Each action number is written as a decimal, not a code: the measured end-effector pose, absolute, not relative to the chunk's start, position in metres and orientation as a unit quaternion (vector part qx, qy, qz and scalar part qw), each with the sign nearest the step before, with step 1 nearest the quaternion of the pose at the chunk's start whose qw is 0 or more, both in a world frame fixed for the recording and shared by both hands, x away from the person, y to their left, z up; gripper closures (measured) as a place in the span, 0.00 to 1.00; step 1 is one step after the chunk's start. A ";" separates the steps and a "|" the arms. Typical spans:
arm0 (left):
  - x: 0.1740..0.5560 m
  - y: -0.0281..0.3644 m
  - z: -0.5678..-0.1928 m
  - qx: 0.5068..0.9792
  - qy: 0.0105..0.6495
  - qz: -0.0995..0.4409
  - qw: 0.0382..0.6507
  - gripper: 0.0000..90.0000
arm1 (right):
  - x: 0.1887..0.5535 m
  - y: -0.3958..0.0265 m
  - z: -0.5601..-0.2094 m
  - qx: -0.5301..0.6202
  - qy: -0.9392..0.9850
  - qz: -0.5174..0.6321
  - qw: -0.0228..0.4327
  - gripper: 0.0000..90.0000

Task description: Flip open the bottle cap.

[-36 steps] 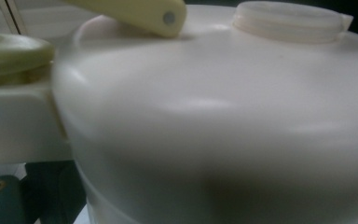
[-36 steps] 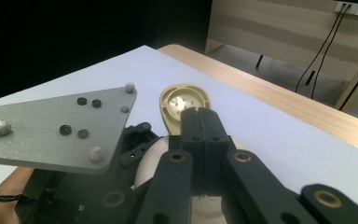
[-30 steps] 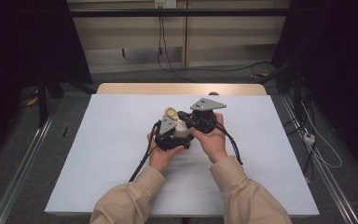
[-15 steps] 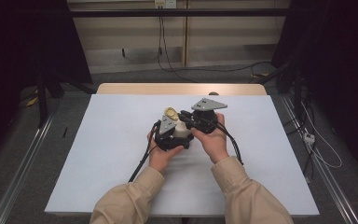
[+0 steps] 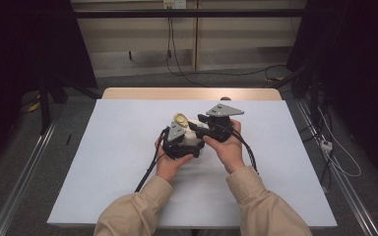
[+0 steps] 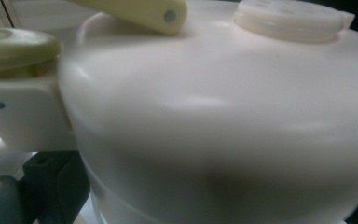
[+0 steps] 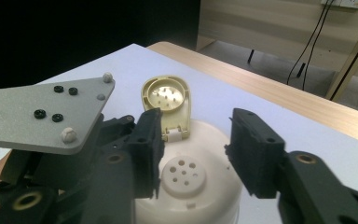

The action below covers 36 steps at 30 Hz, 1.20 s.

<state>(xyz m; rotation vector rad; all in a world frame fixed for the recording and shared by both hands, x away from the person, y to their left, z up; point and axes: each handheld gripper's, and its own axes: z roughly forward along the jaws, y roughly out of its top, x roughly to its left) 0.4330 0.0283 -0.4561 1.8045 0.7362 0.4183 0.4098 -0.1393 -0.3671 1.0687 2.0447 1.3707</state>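
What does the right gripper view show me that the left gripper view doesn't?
Right gripper view: the right gripper, jaws just been opening, either side of the holed top without touching it; the lid from inside; a grey plate; the table. Left gripper view: the hinge close up, a dark green part beside it. Both: the white bottle, its open lid, the holed top.

A pale surface [image 5: 103,162] with a wooden far edge [image 5: 192,93] sits mid-room. Grey floor [image 5: 24,162] surrounds it. At twelve o'clock, a beige wall [image 5: 128,34] with hanging cables [image 5: 170,44]; dark curtains [image 5: 354,73] at three and nine.
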 end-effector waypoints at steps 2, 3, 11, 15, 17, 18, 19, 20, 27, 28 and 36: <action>0.433 0.028 -0.456 0.759 0.312 0.173 0.544 0.05 | 0.409 -0.140 -0.367 0.388 0.741 0.499 0.226 0.51; 0.433 0.029 -0.456 0.761 0.313 0.174 0.542 0.05 | 0.409 -0.141 -0.367 0.389 0.740 0.499 0.225 0.47; 0.430 0.031 -0.458 0.755 0.317 0.173 0.547 0.05 | 0.406 -0.148 -0.369 0.401 0.732 0.501 0.227 0.35; 0.429 0.032 -0.458 0.755 0.317 0.169 0.549 0.04 | 0.406 -0.151 -0.369 0.403 0.732 0.499 0.228 0.34; 0.429 0.032 -0.458 0.758 0.314 0.168 0.547 0.04 | 0.405 -0.152 -0.370 0.406 0.731 0.500 0.228 0.33; 0.429 0.033 -0.458 0.758 0.314 0.168 0.546 0.04 | 0.405 -0.153 -0.370 0.407 0.731 0.499 0.228 0.32; 0.429 0.033 -0.458 0.759 0.313 0.167 0.546 0.04 | 0.405 -0.153 -0.370 0.407 0.730 0.499 0.228 0.32; 0.428 0.033 -0.458 0.759 0.313 0.168 0.546 0.04 | 0.405 -0.154 -0.371 0.407 0.730 0.500 0.227 0.32; 0.427 0.036 -0.458 0.762 0.311 0.162 0.545 0.04 | 0.404 -0.159 -0.373 0.414 0.728 0.498 0.226 0.30; 0.427 0.036 -0.458 0.761 0.312 0.161 0.546 0.04 | 0.404 -0.159 -0.373 0.414 0.728 0.497 0.226 0.30; 0.423 0.042 -0.457 0.771 0.305 0.158 0.536 0.05 | 0.403 -0.162 -0.374 0.417 0.725 0.499 0.225 0.28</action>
